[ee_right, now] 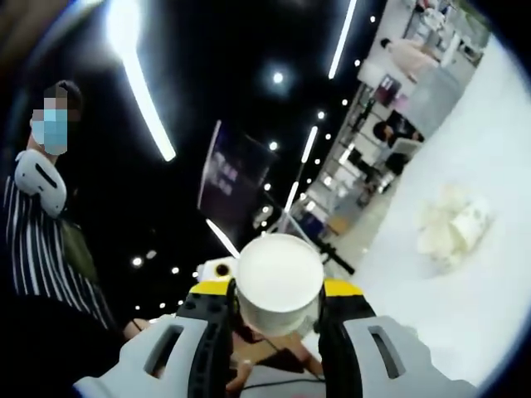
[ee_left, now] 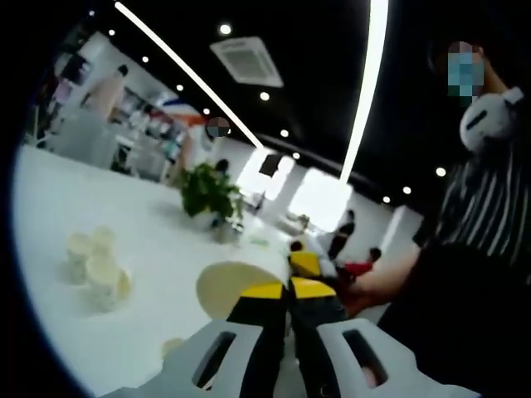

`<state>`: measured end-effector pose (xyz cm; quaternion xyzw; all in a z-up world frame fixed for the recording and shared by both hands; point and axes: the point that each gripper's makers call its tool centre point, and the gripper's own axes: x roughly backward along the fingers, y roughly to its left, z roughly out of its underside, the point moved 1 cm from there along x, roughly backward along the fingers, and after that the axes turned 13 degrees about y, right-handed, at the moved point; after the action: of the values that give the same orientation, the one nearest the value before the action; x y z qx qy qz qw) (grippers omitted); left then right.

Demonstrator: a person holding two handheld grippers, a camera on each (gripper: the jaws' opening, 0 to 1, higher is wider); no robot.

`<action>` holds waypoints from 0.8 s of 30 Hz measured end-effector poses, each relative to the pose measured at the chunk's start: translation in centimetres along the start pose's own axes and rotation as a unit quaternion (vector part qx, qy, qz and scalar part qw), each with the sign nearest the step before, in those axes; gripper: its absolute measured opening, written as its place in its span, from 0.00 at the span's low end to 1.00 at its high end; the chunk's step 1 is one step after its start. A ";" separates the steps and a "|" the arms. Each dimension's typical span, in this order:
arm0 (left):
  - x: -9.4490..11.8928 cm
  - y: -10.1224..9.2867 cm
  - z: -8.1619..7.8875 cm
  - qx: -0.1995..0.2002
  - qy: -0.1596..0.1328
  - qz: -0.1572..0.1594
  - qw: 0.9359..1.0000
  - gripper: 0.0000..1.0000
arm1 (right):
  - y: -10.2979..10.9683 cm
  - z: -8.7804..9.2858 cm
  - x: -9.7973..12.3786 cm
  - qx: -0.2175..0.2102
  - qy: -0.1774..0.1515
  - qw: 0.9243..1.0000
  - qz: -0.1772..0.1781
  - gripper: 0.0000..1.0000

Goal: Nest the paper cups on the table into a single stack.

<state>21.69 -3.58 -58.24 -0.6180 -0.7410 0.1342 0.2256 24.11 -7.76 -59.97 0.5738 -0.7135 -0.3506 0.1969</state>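
My left gripper (ee_left: pixel 289 288) has its yellow-tipped jaws pressed almost together. A large pale paper cup (ee_left: pixel 226 286) shows just behind its left jaw, and the jaws seem pinched on its wall. My right gripper (ee_right: pixel 280 288) is shut on a white paper cup (ee_right: pixel 280 278) whose round end faces the camera. Both grippers are lifted above the white table (ee_left: pixel 158 240). A cluster of several loose paper cups (ee_left: pixel 95 265) lies on the table, and it is also in the right gripper view (ee_right: pixel 452 228). A yellow tip of the right gripper (ee_left: pixel 305 264) shows beyond the left jaws.
A potted green plant (ee_left: pixel 207 192) stands on the table beyond the cups. A person in a striped shirt (ee_left: pixel 485 215) is close by, and a hand (ee_left: pixel 357 292) is near the grippers. A small pale object (ee_left: pixel 172 344) lies on the near table.
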 end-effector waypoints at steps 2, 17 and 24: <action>0.0 -0.1 -0.2 -0.009 0.000 -0.002 1.000 0.00 | 0.2 -0.2 0.0 0.003 -0.002 1.000 0.000 0.36; 0.6 -0.4 -0.6 -0.022 0.001 -0.011 1.000 0.00 | 0.8 -0.7 -0.4 0.026 -0.006 1.000 -0.006 0.35; 0.9 -0.1 -0.8 -0.022 0.001 -0.019 1.000 0.00 | 0.6 -0.8 0.1 0.027 -0.010 1.000 -0.006 0.34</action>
<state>21.86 -2.73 -57.39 -0.6088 -0.7551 0.1128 0.2155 24.22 -8.03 -59.04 0.5799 -0.7212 -0.3378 0.1717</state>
